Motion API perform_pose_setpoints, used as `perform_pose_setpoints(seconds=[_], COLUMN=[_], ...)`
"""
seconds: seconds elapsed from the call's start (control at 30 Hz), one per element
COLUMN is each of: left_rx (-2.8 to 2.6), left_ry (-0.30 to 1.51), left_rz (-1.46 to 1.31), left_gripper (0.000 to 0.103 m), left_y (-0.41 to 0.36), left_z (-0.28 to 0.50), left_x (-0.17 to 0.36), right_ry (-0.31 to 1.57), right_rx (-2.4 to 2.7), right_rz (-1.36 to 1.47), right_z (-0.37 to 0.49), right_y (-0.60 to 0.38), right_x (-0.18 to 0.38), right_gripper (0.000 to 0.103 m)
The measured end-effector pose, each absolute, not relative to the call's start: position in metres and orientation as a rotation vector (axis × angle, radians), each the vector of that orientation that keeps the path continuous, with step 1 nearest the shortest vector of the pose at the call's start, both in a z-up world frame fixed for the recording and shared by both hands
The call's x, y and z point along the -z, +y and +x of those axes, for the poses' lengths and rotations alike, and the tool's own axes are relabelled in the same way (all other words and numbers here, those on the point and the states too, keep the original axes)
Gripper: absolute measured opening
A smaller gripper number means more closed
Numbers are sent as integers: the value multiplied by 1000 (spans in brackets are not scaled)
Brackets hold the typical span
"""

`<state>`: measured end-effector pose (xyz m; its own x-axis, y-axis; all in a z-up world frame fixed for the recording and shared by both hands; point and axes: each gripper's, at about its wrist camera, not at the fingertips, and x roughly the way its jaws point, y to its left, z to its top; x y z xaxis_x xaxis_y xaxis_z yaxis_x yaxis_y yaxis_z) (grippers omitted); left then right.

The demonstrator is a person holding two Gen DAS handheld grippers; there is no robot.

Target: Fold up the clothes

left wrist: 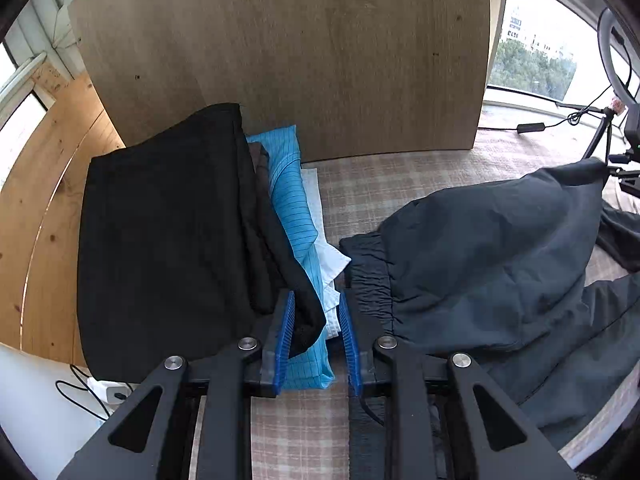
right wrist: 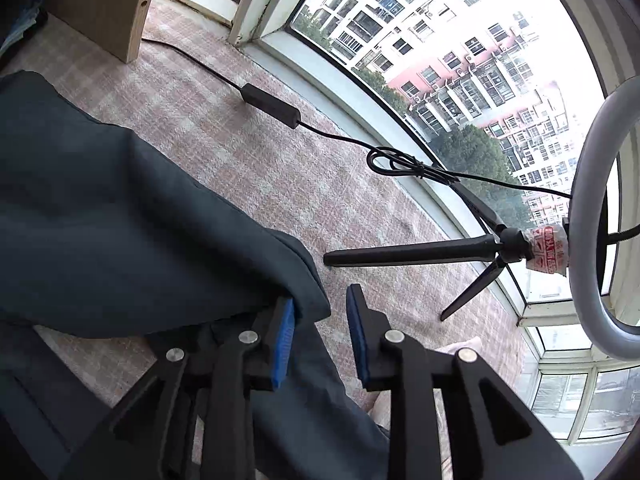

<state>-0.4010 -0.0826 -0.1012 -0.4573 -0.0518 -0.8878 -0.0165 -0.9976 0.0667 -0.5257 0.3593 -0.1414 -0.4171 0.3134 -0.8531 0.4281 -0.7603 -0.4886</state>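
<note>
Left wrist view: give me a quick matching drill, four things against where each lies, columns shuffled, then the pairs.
Things:
1. black garment
2. blue checked cloth
3. dark grey trousers
4. wooden board

Places:
A. upright at the back
B. spread out on the right
C. top of the pile at the left
D. tucked under the black layers, beside the white cloth

Pairs: 1-C, 2-D, 3-B, 4-A
</note>
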Motion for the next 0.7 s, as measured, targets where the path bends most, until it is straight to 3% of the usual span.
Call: perform_pose_setpoints(seconds=[0.13,0.23,0.5,0.53,0.63,0.7], left_rx=[2679,2617,2582,2591,2621,2632], left_ry=[2,120,212,210,191,166], left_rz=[1655,1795,2022,2024,2001,1993], left_gripper=[45,45,44,43,19,15], left_y=[-99,-106,-74,-70,-62,-60], left_z=[-329,-277,-236,-239,-246,-245], left_x=[107,144,223,227,231,224], right_ry=[878,701,507,493,454,417], right_rx=[2351,2290,2088,2087,2108,2142], right_rz=[1604,1598,1670,1687,1735,1748], right_z=[-475,-407,-239,-230,-216,-212], right_y=[380,391,374,373,375,378], right_x=[112,104,165,172,182,182], right_gripper=[44,53,54,54,54,54])
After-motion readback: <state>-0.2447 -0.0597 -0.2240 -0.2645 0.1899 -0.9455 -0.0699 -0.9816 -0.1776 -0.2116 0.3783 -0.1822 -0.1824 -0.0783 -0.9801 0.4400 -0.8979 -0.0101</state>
